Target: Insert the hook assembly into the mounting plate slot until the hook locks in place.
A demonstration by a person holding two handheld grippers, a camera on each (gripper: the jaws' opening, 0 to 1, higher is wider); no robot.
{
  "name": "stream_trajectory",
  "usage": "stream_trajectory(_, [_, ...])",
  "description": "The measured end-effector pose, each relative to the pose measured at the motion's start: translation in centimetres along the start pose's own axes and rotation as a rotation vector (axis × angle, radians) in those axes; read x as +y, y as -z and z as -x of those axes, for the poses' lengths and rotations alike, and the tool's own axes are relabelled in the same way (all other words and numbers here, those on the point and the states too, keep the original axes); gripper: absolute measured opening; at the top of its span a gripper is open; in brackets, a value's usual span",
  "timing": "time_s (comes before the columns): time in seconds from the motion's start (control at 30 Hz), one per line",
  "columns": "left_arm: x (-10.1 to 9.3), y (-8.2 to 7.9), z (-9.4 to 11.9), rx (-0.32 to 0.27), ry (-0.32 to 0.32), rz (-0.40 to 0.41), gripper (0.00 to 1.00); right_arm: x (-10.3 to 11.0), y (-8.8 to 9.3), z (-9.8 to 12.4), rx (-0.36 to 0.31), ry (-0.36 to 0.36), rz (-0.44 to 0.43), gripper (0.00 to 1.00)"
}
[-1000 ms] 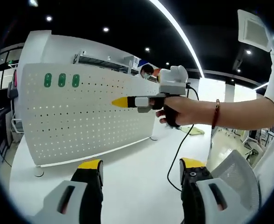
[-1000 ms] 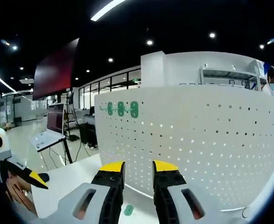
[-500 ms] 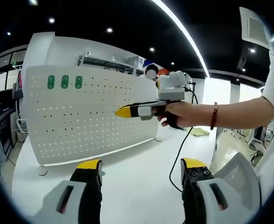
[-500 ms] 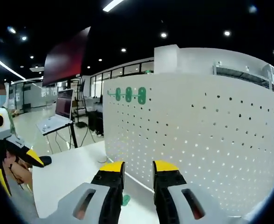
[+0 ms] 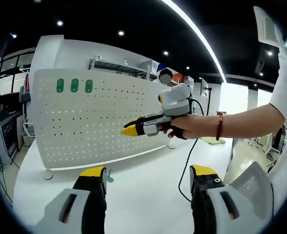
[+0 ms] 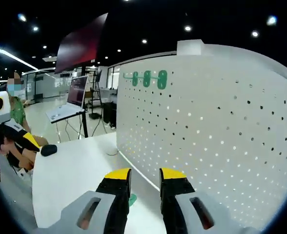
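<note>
— Pegboard (image 5: 94, 122) standing upright on the white table (image 5: 143, 195), is that right?

— Yes, a white panel full of small holes, seen in both views. Three green hooks (image 5: 74, 86) sit in a row near its upper corner; in the right gripper view the same row (image 6: 147, 78) shows high on the board (image 6: 207, 126).

— And the hook for the task?

— A small green piece (image 5: 109, 177) lies on the table just beside the left gripper's left jaw, in front of the board's lower edge. In the right gripper view a green bit (image 6: 132, 199) peeks out low between that gripper's jaws, on the table near the foot of the board. I cannot tell its exact shape.

— How does the left gripper (image 5: 148, 171) stand?

— Its yellow-tipped jaws are spread wide apart with nothing between them.

— The right gripper (image 6: 144, 175)?

— Its jaws are close together with a narrow gap, and nothing is clamped. From the left gripper view it (image 5: 130, 130) hangs in the air in front of the board, held in a hand (image 5: 187, 127) with a red bracelet (image 5: 219, 126) on the wrist, yellow tips aimed toward the board.

— Anything else?

— A black mouse (image 6: 49, 149) lies on the table's far side, and a laptop (image 6: 72, 100) stands on a stand beyond it.
</note>
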State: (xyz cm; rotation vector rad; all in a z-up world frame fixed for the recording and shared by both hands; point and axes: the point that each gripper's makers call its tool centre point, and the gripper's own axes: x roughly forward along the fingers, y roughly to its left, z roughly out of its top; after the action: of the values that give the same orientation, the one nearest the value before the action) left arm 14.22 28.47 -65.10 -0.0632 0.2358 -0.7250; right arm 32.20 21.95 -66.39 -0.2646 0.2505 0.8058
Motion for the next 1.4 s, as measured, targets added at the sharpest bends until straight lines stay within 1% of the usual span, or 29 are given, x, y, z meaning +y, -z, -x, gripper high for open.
stream_trajectory(0.17, [0.3,0.3,0.0,0.0,-0.01,0.009,0.71,0.5,1.3,-0.7,0.036,-0.039,-0.003,0.23])
stream_trajectory(0.23, [0.5,0.4,0.0,0.003,-0.014,0.015,0.71,0.5,2.0,-1.0,0.071,-0.048,0.048,0.23])
stream_trajectory(0.4, [0.5,0.5,-0.1,-0.007,-0.008,0.033,0.72,0.7,2.8,-1.6,0.099,-0.069,0.087,0.23])
stream_trajectory(0.6, [1.1,1.1,-0.1,-0.004,-0.024,0.044,0.72,1.0,3.9,-2.3,0.142,-0.101,0.142,0.23])
stream_trajectory(0.67, [1.2,1.2,-0.1,-0.005,-0.027,0.052,0.72,0.7,4.2,-2.6,0.154,-0.093,0.166,0.23])
stream_trajectory(0.73, [1.2,1.4,-0.2,0.0,-0.026,0.054,0.72,1.1,4.6,-2.9,0.165,-0.117,0.165,0.23])
stream_trajectory(0.8, [1.4,1.5,-0.2,0.006,-0.029,0.054,0.71,1.0,4.9,-3.1,0.173,-0.114,0.185,0.23])
stream_trajectory(0.87, [1.5,1.6,-0.2,0.004,-0.03,0.059,0.72,1.0,5.3,-3.3,0.189,-0.122,0.187,0.23])
stream_trajectory(0.97, [1.7,2.0,-0.3,0.018,-0.031,0.057,0.72,1.0,5.7,-3.6,0.2,-0.123,0.195,0.23])
stream_trajectory(1.1, [1.9,2.1,-0.1,0.023,-0.038,0.059,0.72,1.3,6.4,-4.3,0.217,-0.143,0.204,0.23])
stream_trajectory(1.2, [1.8,1.9,0.1,0.005,-0.041,0.067,0.72,1.4,6.8,-4.6,0.23,-0.156,0.217,0.22])
stream_trajectory(1.3, [1.9,2.8,0.1,0.032,-0.042,0.062,0.72,1.4,7.4,-4.8,0.249,-0.166,0.232,0.22])
stream_trajectory(1.4, [1.9,2.6,0.1,0.02,-0.04,0.066,0.72,1.5,8.0,-5.0,0.267,-0.187,0.253,0.23])
